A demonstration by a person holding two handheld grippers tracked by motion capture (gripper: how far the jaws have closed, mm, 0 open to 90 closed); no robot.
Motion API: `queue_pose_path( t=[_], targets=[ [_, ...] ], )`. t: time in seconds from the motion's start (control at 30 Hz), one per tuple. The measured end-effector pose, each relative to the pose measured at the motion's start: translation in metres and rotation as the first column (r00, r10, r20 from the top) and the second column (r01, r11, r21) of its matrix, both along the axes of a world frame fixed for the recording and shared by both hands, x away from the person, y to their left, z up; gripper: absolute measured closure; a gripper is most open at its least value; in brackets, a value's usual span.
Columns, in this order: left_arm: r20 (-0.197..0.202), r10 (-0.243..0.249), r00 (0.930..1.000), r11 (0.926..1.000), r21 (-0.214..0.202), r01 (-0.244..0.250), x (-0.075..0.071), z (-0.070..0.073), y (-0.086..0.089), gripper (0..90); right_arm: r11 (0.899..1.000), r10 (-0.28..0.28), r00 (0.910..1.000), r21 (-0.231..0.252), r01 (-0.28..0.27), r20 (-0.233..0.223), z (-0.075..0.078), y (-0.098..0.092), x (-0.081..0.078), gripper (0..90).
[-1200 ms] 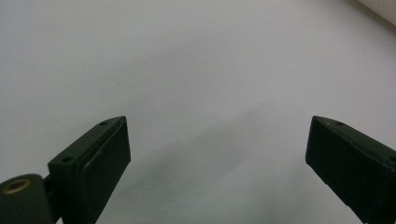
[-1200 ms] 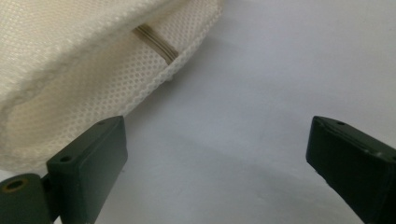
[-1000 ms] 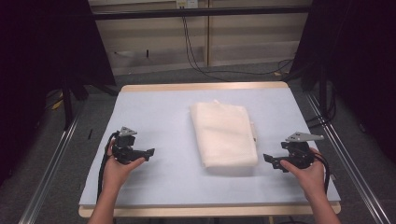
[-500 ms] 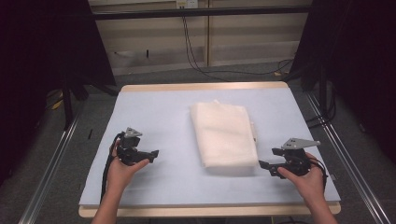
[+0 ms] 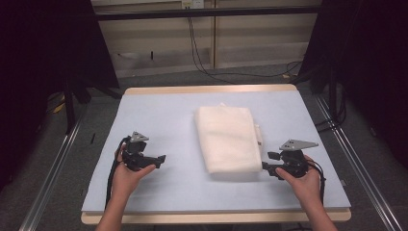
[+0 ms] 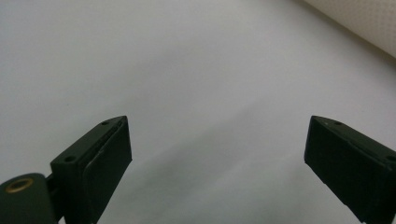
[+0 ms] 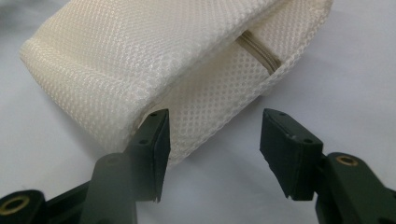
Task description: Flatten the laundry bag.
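On the table (image 5: 159, 115), a folded white mesh laundry bag (image 5: 227, 138) is lying right of centre. From the high view, the right gripper (image 5: 266, 167) is sitting at the bag's near right corner, the left gripper (image 5: 161, 158) well apart on bare surface. Its own camera is showing the right fingers (image 7: 154, 140) spread, one touching the mesh fold, a zipper (image 7: 259, 50) visible beyond. The left fingers (image 6: 100, 158) are standing wide apart over empty covering.

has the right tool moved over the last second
Yes. The right tool has come nearer the table's front edge and in to the folded mesh cloth's corner.
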State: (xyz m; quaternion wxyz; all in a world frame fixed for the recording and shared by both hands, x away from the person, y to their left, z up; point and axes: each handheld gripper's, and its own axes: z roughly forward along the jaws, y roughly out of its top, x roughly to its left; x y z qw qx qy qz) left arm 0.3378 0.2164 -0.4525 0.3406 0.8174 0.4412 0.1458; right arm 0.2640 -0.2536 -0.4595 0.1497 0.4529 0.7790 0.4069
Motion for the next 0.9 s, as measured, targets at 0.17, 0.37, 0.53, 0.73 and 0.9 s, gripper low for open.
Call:
queue_pose_path(
  t=[0.17,0.37,0.53,0.73,0.9],
  targets=[
    [0.004,0.001,1.0000,1.0000,0.009,-0.001,-0.001,0.002,0.002,7.6,1.000,0.002,1.0000,0.001,-0.002,-0.001,0.001,0.006,0.003,42.4],
    [0.000,-0.001,1.0000,1.0000,0.007,0.001,-0.001,0.002,0.002,8.1,1.000,0.017,0.9998,-0.003,-0.017,-0.004,0.000,0.012,0.006,43.3],
    [-0.007,-0.002,1.0000,1.0000,0.009,0.002,-0.002,0.002,0.001,8.4,1.000,0.029,0.9994,-0.009,-0.030,-0.019,-0.001,0.018,0.011,41.6],
    [-0.005,0.000,1.0000,1.0000,-0.005,0.000,-0.001,0.001,0.003,9.2,0.999,0.052,0.9967,-0.007,-0.052,-0.063,-0.008,0.025,0.022,32.3],
    [0.006,-0.004,1.0000,1.0000,0.008,0.004,-0.001,0.002,0.004,9.8,0.996,0.086,0.9922,0.014,-0.085,-0.090,-0.014,0.031,0.028,43.4]
  ],
)
